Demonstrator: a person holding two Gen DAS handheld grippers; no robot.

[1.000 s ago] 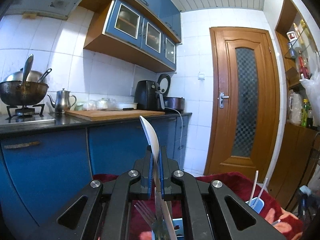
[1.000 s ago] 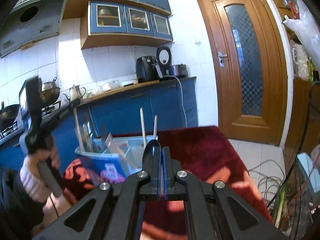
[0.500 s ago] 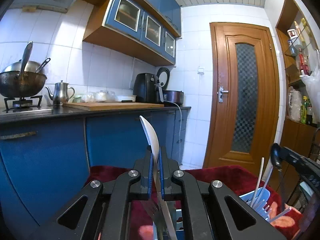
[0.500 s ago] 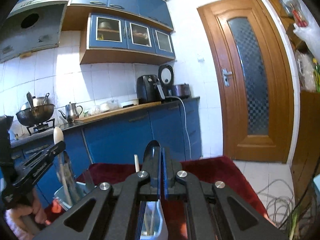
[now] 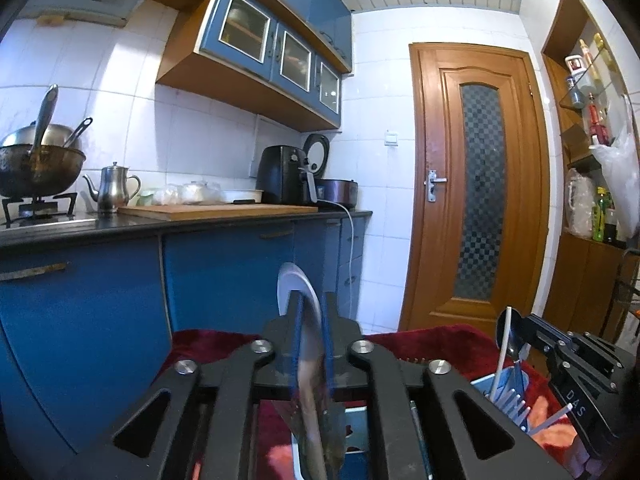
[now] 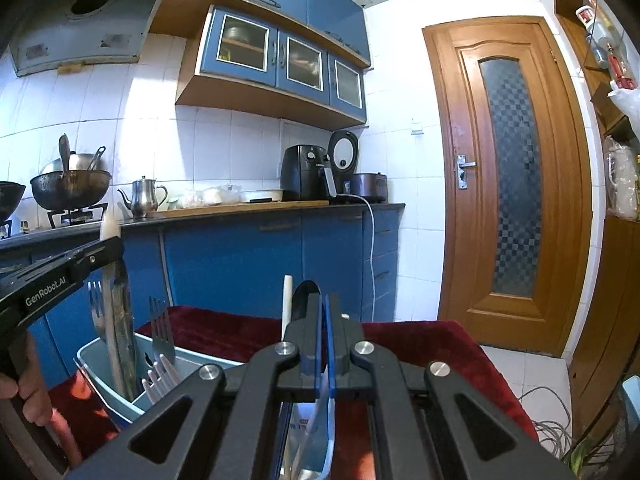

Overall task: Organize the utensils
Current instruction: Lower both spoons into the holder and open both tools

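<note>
My left gripper (image 5: 311, 308) is shut on a white plastic spoon (image 5: 294, 284) that stands upright, bowl up; its handle runs down between the fingers. It also shows in the right wrist view (image 6: 108, 256), above the pale blue utensil holder (image 6: 94, 364) that holds metal forks (image 6: 161, 328) and white plastic forks (image 6: 160, 380). My right gripper (image 6: 323, 312) is shut on a dark metal spoon (image 6: 305, 300), bowl up, over the holder's right part. In the left wrist view the right gripper (image 5: 532, 330) holds that spoon (image 5: 507, 334) above the holder (image 5: 502, 386).
The holder stands on a table with a dark red cloth (image 6: 424, 344). Behind are blue cabinets (image 6: 232, 264), a counter with a cutting board (image 5: 216, 210), kettle (image 5: 114, 188), wok (image 5: 36, 168) and air fryer (image 5: 286, 180). A wooden door (image 5: 476, 184) is at the right.
Both grippers have come down and closer to the holder, each still holding its spoon. The white spoon sits lower between the left fingers. The right gripper now shows larger at the left view's lower right.
</note>
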